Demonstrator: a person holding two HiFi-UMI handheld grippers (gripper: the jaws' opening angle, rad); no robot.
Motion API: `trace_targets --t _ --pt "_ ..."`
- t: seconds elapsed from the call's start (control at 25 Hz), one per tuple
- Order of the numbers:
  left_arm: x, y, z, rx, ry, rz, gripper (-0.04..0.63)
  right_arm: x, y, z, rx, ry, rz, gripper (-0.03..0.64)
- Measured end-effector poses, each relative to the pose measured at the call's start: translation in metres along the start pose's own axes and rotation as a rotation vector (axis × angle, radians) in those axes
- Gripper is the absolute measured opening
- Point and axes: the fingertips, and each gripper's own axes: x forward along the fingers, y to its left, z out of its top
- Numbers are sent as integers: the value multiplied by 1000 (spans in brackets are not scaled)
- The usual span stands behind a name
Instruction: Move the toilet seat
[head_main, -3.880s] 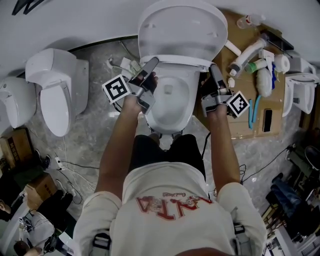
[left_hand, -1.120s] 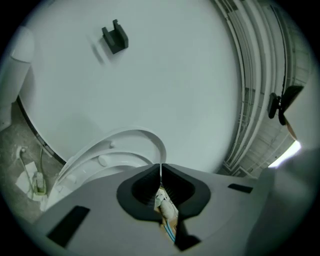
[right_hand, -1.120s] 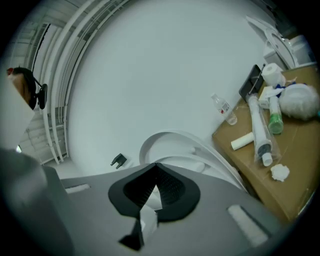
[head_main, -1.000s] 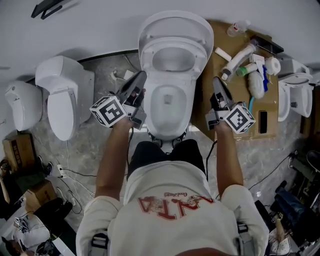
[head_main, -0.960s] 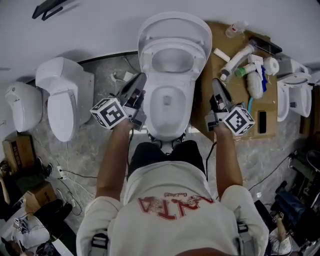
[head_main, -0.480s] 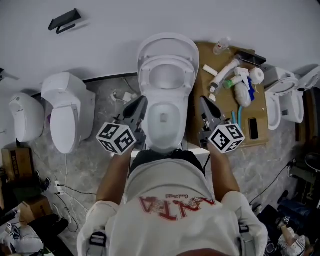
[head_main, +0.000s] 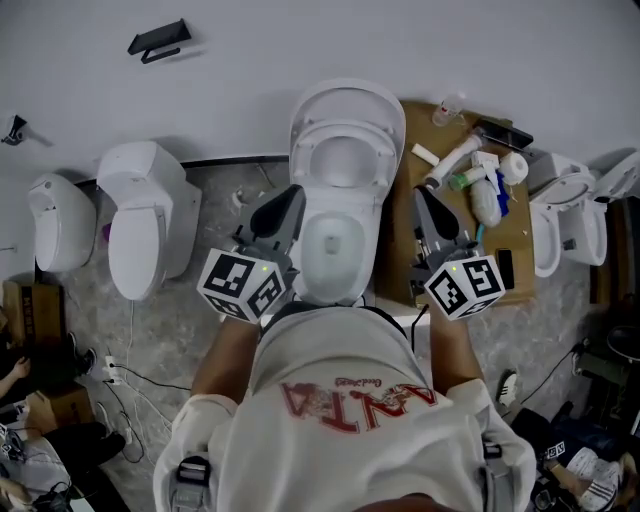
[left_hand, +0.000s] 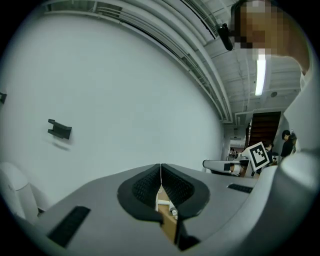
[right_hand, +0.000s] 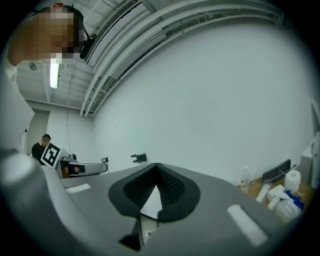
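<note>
Now that both of my hands have risen and drawn back from the rim they were working at a few seconds ago, my left grey two-jaw gripper (head_main: 292, 196) sits at lower centre-left of the head view and my right grey two-jaw gripper (head_main: 423, 201) at lower centre-right. Each is off to one side of the white ceramic toilet bowl (head_main: 335, 245), and neither is touching it. Each gripper's own view shows its jaws pressed together with nothing caught between the ribbed pads, and only the pale wall ahead. Beyond the bowl, at upper centre, the white oval toilet seat (head_main: 316, 150) stands upright, folded back against the raised white lid (head_main: 350, 97). Earlier the seat lay down over the bowl. To the right, the brown cardboard sheet (head_main: 400, 215) strewn with bottles and tubes lies undisturbed. I judge the lift finished and the seat staying up on its own, so little remains beyond clearing away.
</note>
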Motion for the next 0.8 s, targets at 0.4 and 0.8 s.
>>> trace_targets --t 0.4,0.8 --pt "-8 -5 22 14 -41 -12 11 3 25 19 -48 -15 52 2" --pt "-2 -13 20 16 -35 -37 11 -2 19 23 -99 -19 14 2"
